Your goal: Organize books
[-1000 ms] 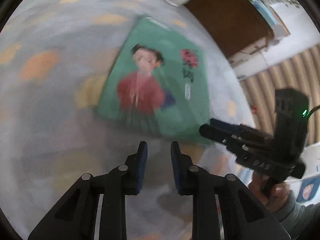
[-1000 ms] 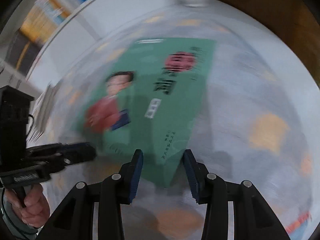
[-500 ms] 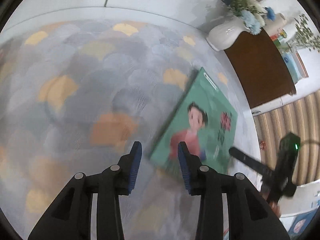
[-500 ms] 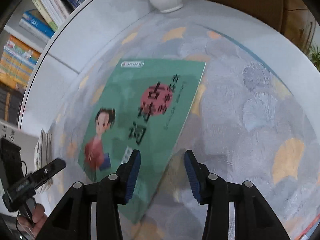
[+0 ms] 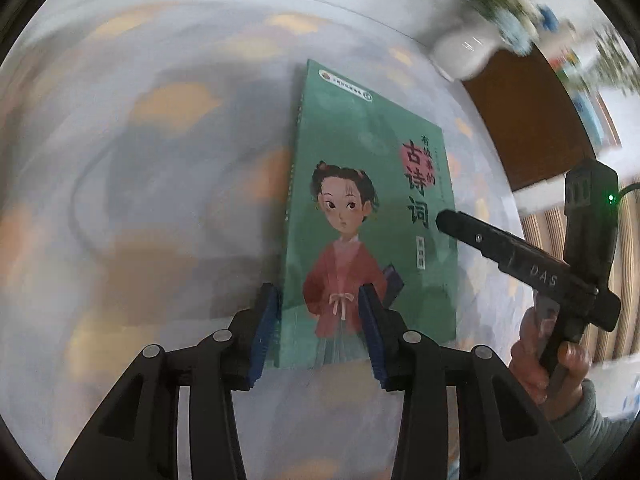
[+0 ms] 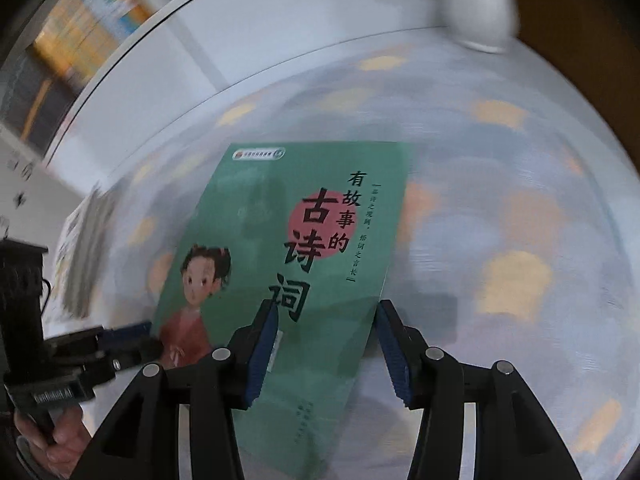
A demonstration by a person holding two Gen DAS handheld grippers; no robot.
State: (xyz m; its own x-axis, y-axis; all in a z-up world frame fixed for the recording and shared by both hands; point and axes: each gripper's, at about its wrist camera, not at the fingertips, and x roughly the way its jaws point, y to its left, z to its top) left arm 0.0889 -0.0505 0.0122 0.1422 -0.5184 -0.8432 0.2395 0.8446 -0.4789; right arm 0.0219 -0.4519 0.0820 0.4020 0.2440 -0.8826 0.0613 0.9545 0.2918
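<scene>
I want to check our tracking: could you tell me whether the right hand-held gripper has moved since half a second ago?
Yes. The right hand-held gripper now straddles the book's right edge, farther from the vase.

Book [image 5: 372, 216] flat on tablecloth [image 5: 160, 200]

A green paperback book [image 6: 280, 264] with a drawn child in a red robe on its cover carries the large black title 有故事的古诗词, the characters 古 and 诗 set over a pink disc [image 6: 320, 228]; smaller characters beside the title, a white oval badge [image 6: 259, 153] at the cover's top and a pale label low on the cover are too small or blurred to read. The black handheld right gripper [image 5: 444, 216], seen from the left wrist camera, bears the pale letters "DAS" on its side. A white label on the black left gripper [image 6: 132, 340] in the right wrist view is too blurred to make out.
</scene>
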